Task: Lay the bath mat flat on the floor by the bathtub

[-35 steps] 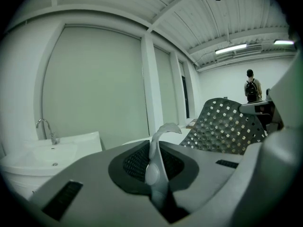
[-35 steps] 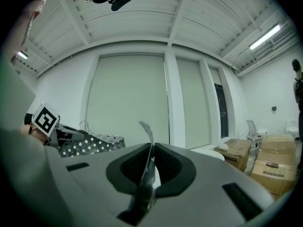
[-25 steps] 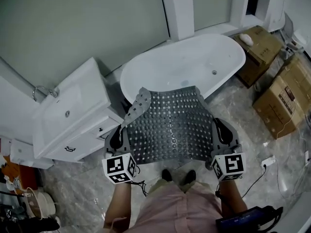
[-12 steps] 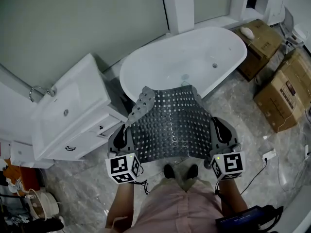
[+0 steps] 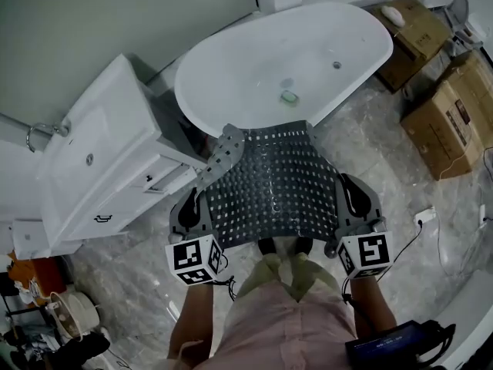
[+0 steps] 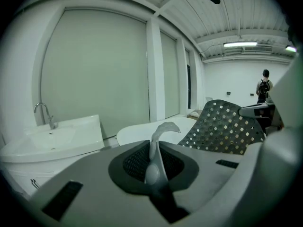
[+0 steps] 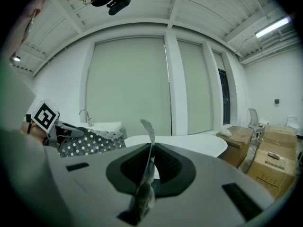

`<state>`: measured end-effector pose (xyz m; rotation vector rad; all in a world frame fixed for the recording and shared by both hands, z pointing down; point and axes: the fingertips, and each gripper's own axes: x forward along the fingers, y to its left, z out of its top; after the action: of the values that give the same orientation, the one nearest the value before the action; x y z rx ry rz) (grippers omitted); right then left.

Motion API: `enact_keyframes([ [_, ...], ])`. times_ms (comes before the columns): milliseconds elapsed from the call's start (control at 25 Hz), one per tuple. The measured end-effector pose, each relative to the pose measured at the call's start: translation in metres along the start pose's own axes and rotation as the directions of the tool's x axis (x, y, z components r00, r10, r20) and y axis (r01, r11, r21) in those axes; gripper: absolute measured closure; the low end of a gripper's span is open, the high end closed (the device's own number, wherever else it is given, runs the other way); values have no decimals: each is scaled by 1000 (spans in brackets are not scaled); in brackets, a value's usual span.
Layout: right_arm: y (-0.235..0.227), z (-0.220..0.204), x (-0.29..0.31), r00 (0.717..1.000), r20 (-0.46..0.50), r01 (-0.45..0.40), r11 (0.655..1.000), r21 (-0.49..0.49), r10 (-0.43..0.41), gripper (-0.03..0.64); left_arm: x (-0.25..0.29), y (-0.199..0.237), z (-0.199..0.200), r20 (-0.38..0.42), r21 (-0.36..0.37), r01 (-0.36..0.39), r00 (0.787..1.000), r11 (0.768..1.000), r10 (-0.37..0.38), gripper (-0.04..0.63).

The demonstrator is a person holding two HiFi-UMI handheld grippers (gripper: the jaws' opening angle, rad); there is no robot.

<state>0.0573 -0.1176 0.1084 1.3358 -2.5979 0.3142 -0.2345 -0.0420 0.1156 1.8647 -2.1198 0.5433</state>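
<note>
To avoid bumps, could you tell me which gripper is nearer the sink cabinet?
Left. The left gripper is beside the sink cabinet; the right gripper is beyond the bath mat, farther away.

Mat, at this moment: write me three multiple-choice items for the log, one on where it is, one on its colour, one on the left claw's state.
1. Where is the mat?
A) flat on the floor
B) held up between the left claw and the right claw, in front of the tub
C) inside the tub

2. What colour is the mat's top face?
A) red
B) white
C) dark grey

3. What state is the left claw in?
A) shut on the mat's edge
B) open and empty
C) shut on nothing

Answers:
1 B: the head view shows it stretched from one claw to the other, short of the tub.
2 C: it is dark grey with rows of holes.
3 A: the left gripper view shows a mat corner pinched between the jaws.
</note>
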Motion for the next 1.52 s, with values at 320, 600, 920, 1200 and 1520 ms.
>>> enact_keyframes([
  [320, 1, -37, 5, 997, -73, 9, 1000, 7, -8, 584, 10, -7, -45, -69, -4, 27, 997, 1000, -27, 555],
  [600, 4, -72, 17, 992, -129, -2, 1000, 3, 2, 584, 21, -3, -85, -123, -10, 25, 992, 1000, -26, 555],
  [920, 5, -90, 12, 988, -151, -6, 1000, 19, 9, 584, 17, -3, -101, -143, -5, 22, 989, 1000, -22, 555],
  [1200, 6, -86, 11, 991, -134, -18, 1000, 12, 19, 584, 12, -3, -96, -121, -4, 7, 993, 1000, -8, 555],
  [1520, 5, -75, 2, 994, -96, -46, 999, 7, 46, 584, -1, -6, -84, -92, -1, -30, 995, 1000, 30, 555],
])
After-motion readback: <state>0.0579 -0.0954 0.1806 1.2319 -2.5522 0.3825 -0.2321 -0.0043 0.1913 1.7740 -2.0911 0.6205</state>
